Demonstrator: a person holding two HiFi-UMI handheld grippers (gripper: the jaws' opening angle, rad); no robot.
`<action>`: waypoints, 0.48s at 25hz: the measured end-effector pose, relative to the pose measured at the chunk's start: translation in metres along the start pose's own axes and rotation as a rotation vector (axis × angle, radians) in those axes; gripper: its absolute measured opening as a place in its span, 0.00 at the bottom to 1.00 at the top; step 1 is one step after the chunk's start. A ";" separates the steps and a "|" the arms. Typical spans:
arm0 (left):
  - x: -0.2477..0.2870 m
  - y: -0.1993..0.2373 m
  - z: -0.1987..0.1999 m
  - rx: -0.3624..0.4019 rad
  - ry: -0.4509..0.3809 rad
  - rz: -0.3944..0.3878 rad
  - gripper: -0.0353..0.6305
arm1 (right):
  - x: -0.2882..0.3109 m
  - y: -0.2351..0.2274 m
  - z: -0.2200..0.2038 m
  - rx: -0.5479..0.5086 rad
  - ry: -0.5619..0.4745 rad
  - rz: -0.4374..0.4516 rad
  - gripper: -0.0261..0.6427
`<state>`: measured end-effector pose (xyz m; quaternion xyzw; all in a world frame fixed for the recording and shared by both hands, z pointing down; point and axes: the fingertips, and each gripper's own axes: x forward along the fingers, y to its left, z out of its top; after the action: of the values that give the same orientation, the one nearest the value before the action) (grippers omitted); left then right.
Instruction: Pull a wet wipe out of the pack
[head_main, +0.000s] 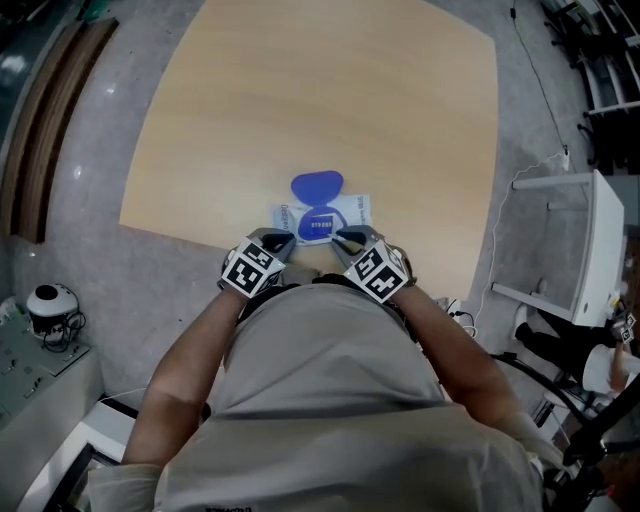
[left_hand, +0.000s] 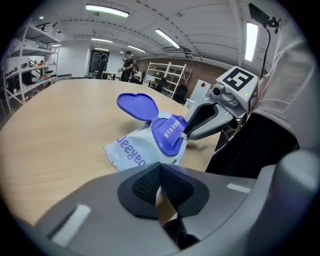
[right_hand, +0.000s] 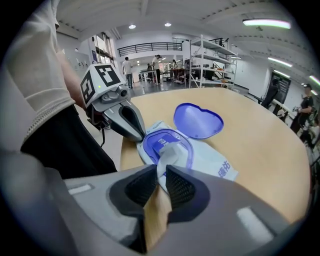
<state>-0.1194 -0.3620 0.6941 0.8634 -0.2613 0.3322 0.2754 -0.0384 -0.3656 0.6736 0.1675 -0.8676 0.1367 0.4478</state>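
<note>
A pale blue wet wipe pack (head_main: 322, 215) lies near the front edge of the wooden table (head_main: 300, 100), its blue heart-shaped lid (head_main: 317, 186) flipped open away from me. From the pack's oval opening (right_hand: 167, 142) a whitish wipe (right_hand: 169, 150) rises, and my right gripper (right_hand: 161, 172) is shut on it just above the opening. My left gripper (head_main: 283, 243) is shut, its tip resting on the pack's near left corner (right_hand: 142, 145). In the left gripper view the pack (left_hand: 135, 150) sits just beyond the closed jaws, with the right gripper (left_hand: 187, 131) at its opening.
The table's front edge runs right under both grippers, against my body. A white shelf frame (head_main: 590, 240) stands on the floor at the right, and a white round device (head_main: 50, 300) at the left. Shelving and people stand far behind.
</note>
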 end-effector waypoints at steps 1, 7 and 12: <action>0.000 0.000 0.000 0.002 -0.001 -0.001 0.06 | 0.001 0.000 0.001 -0.001 0.004 -0.005 0.11; -0.002 -0.001 -0.001 0.008 -0.009 -0.003 0.06 | 0.009 -0.003 0.002 -0.023 0.055 -0.053 0.11; -0.002 -0.001 -0.002 0.014 -0.005 -0.012 0.06 | 0.010 -0.004 0.001 -0.031 0.058 -0.075 0.09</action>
<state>-0.1205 -0.3591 0.6937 0.8676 -0.2546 0.3303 0.2708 -0.0430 -0.3709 0.6816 0.1889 -0.8495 0.1113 0.4799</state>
